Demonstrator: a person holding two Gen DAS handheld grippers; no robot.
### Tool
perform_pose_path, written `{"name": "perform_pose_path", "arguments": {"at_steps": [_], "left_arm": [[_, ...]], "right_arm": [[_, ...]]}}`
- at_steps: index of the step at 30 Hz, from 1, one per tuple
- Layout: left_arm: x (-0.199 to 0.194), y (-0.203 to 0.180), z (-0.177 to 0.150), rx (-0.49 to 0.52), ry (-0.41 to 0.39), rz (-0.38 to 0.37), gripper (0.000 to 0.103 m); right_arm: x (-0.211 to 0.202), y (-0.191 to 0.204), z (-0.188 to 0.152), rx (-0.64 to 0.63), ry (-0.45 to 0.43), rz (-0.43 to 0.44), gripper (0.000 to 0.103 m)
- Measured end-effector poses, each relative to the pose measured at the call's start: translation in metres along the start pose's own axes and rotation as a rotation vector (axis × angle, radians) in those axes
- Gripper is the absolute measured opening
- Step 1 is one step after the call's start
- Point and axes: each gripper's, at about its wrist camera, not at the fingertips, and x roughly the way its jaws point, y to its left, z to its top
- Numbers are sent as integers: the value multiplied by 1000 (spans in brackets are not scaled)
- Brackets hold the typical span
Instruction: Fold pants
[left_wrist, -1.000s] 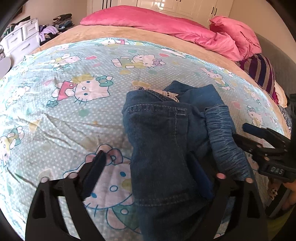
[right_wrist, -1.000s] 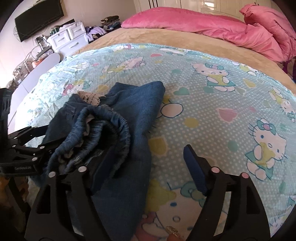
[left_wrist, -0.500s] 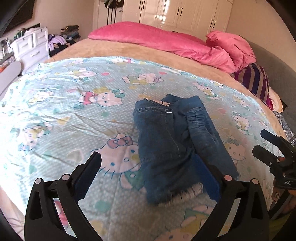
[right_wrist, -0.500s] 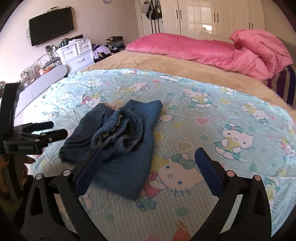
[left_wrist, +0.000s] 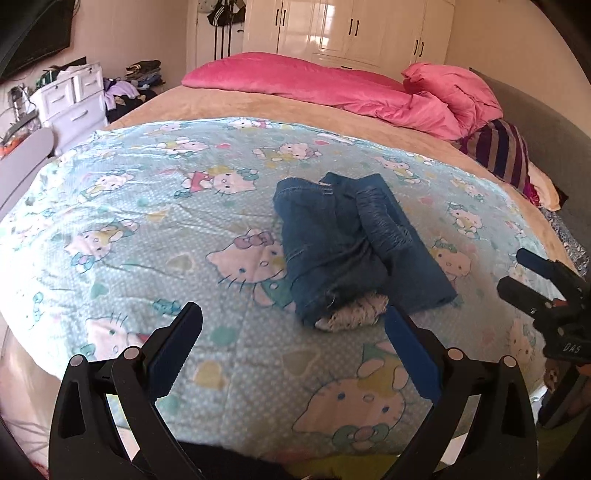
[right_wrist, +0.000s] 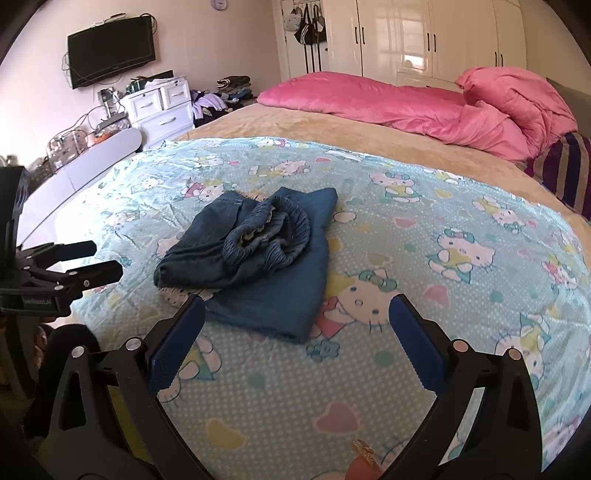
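Folded jeans (left_wrist: 347, 243) lie on the cartoon-cat sheet (left_wrist: 147, 236) (waistband bunched on top); left tool (left_wrist: 291, 332) and right tool (right_wrist: 295, 321) both released, grasping nothing.

Both grippers back from jeans (left_wrist: 347, 243), emptier.

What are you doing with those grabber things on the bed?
A person is folding jeans on the cartoon-cat blanket, with a gripper in each hand. The jeans lie in a folded bundle. The left gripper and right gripper are both open and empty, clear of the jeans.
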Motion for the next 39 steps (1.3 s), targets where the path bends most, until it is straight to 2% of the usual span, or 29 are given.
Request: {"name": "perform_pose_path", "arguments": {"at_steps": [2,5,9,18,39], "left_arm": [[-3,-2,-6,18,-8,19,99],[-5,-3,-12,10,-4,4,99],[-2,-5,-22,4,23,-19,99],[14,1,-33,-25,76,-6,99],[18,8,-33,-42,87,18,99]], "right_arm": [[-1,1,-4,-4,7,-1,94],[-4,1,-10,-10,21,-8,94],[1,-2,-19,1,57,-17,94],[21,0,-35,48,115,-31,94],[21,-2,-31,55,106,-45,94]]}}
